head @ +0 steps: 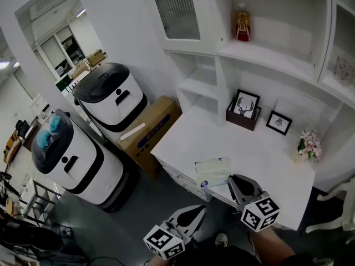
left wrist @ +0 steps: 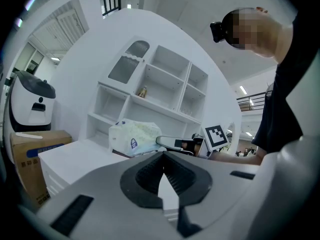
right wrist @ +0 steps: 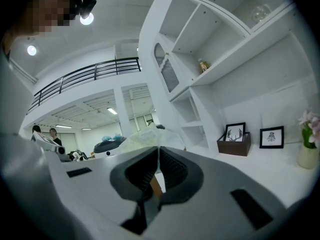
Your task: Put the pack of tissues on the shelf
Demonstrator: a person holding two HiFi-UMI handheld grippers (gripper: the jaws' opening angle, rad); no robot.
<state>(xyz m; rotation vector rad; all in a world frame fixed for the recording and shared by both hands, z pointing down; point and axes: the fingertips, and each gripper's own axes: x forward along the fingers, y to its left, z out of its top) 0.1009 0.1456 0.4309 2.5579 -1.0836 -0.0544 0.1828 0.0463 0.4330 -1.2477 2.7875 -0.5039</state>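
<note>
Pack: pack of tissues at the tabletop's front edge.
Right gripper: fingers pinching the pack's near end.
Left gripper: fingers pressed together, empty.
Risk: soft wrapper could slip free on the lift to the shelf.

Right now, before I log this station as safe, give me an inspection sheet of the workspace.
Surface: white desk.
Job's things: tissues at the desk's front edge, not yet on the shelf.
Clutter: two frames, flowers, bottle.
Grippers: right gripper jaws shut on the tissues; left gripper jaws shut, empty.
Cables: nothing seen.
Surroundings: two robots, cardboard box.
</note>
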